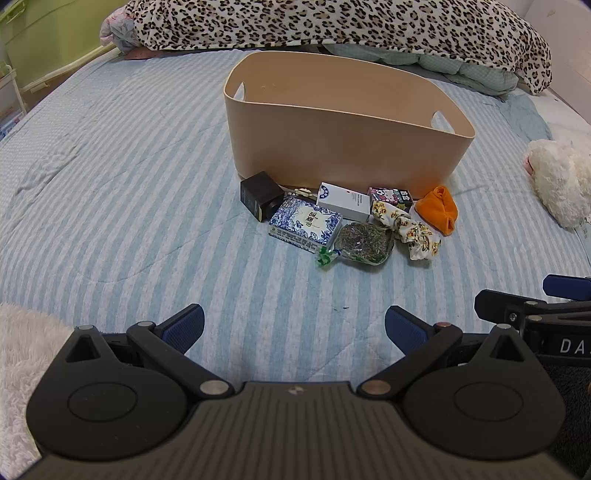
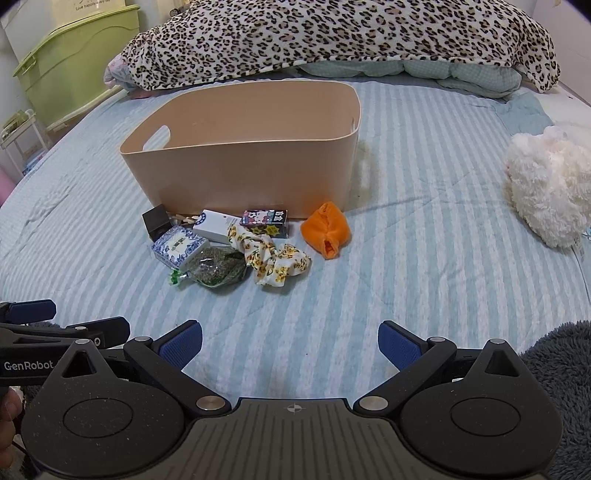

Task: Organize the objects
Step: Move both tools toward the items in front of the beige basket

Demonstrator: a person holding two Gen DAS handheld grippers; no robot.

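A beige bin (image 1: 332,147) (image 2: 240,173) stands on the striped bed. In front of it lie a black box (image 1: 260,195) (image 2: 157,221), a blue-patterned box (image 1: 304,225) (image 2: 179,249), a white box (image 1: 345,201) (image 2: 214,225), a cartoon box (image 1: 391,195) (image 2: 264,221), a bag of dried herbs (image 1: 364,243) (image 2: 216,271), a floral scrunchie (image 1: 410,229) (image 2: 273,260) and an orange cloth (image 1: 437,208) (image 2: 327,230). My left gripper (image 1: 294,326) is open and empty, well short of the pile. My right gripper (image 2: 290,341) is open and empty too. Each shows at the other view's edge.
A leopard-print blanket (image 1: 332,22) (image 2: 351,37) lies behind the bin. A white plush toy (image 1: 561,181) (image 2: 550,184) lies at the right. A green storage box (image 2: 74,62) stands off the bed at the left. A white fluffy fabric (image 1: 22,354) lies near left.
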